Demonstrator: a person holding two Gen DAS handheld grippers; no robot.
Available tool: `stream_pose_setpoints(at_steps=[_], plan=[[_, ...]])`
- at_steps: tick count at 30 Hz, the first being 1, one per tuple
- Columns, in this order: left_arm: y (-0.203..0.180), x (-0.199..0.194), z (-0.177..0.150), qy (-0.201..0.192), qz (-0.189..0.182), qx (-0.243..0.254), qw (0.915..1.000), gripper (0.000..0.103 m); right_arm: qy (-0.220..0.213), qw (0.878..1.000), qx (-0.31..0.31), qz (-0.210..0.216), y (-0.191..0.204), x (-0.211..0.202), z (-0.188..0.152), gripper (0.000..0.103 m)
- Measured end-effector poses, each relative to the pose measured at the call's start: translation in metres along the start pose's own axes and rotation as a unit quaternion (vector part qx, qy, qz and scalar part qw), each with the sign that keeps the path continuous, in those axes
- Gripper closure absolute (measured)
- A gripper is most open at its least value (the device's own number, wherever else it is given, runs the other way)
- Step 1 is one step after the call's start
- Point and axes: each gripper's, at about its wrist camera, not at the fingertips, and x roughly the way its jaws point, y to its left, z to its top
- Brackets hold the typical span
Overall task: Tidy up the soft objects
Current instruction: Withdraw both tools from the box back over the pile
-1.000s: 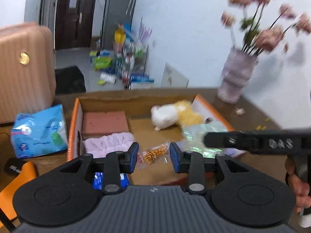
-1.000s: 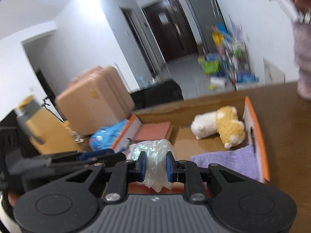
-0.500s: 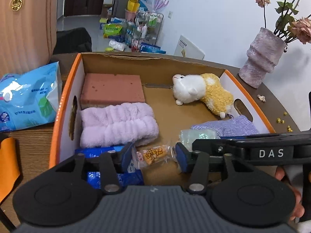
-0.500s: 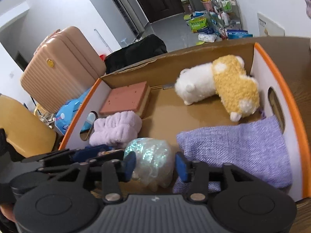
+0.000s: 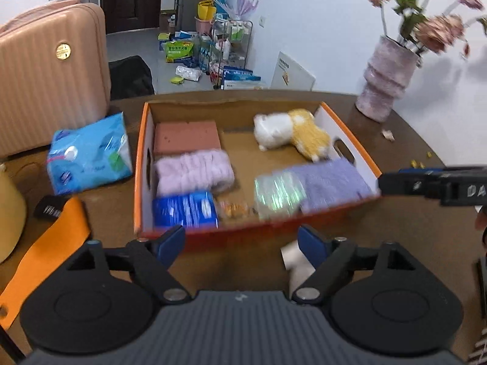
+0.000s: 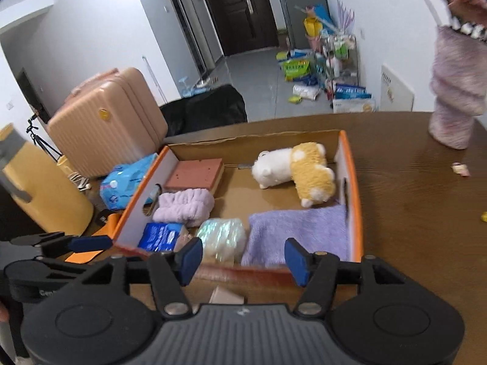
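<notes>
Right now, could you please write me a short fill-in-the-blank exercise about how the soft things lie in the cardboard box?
1. The pink sponge lies in the box directly behind the ____ towel roll.
2. The plush toy is white and ____.
3. The iridescent bag lies between the blue packet and the ____ cloth.
4. The light blue tissue pack lies ____ the box.

Missing words: pink; yellow; purple; outside
</notes>
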Motion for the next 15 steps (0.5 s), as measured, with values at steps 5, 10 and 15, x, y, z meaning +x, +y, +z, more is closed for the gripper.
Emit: stream_pose_setpoints(at_steps=[5,10,15], plan=[[-0.009,-0.038,-0.056,0.019,0.008,0.008,0.9998,0.018,-0.023,0.999,-0.046,-0.006,0.009,-0.058,-0.062,0.036],[-0.024,-0.062,-0.119,0.055,0.013,0.021,0.9982,0.016,-0.008,0.998,-0.063,0.010,0.015,-0.088,-0.126,0.035],[-0.044,-0.076,-0.166,0.085,0.012,0.048,0.9952,0.015,0.035,0.997,-0.049,0.038,0.016,-0.100,-0.176,0.033]])
